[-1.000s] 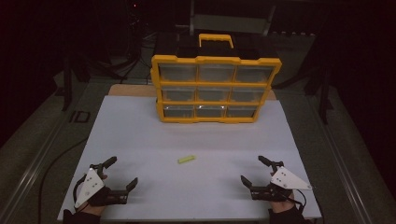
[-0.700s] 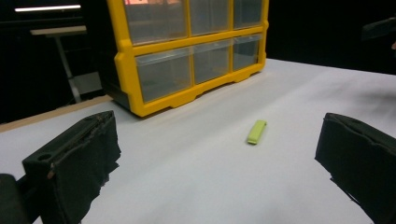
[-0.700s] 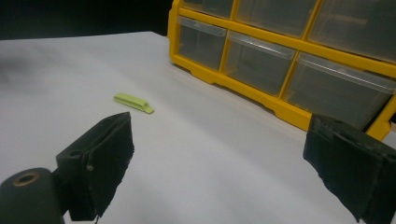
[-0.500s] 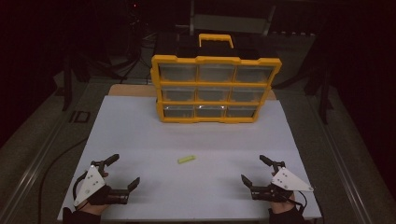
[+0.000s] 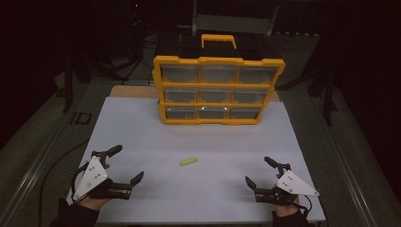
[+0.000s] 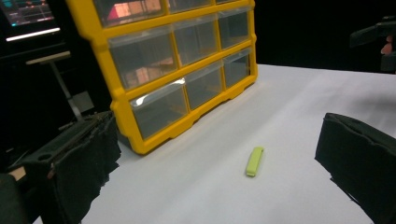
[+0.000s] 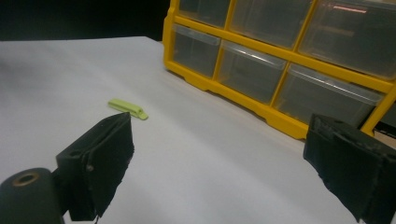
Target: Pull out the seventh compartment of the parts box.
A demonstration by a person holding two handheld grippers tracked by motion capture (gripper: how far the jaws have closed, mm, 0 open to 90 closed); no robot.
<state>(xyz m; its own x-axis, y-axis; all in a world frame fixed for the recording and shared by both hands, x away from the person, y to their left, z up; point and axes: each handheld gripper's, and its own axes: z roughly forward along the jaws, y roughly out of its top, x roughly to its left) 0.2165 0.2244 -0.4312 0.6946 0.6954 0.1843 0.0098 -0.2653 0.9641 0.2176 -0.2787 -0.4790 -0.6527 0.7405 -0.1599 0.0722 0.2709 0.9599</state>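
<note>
The yellow drawer cabinet point(image 5: 218, 90) stands at the back of the white table point(image 5: 142, 132); its clear drawers look murky, so I can't tell the contents. The little green stick point(image 5: 187, 161) lies flat mid-table, well apart from both the left gripper point(image 5: 126, 163) and right gripper point(image 5: 257, 171), both wide open and empty.

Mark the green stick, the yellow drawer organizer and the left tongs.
green stick point(image 5: 188, 161), high view, middle of its length
yellow drawer organizer point(image 5: 218, 61), high view, top rail of the yellow frame
left tongs point(image 5: 124, 163), high view, midway between the two open fingertips
</note>
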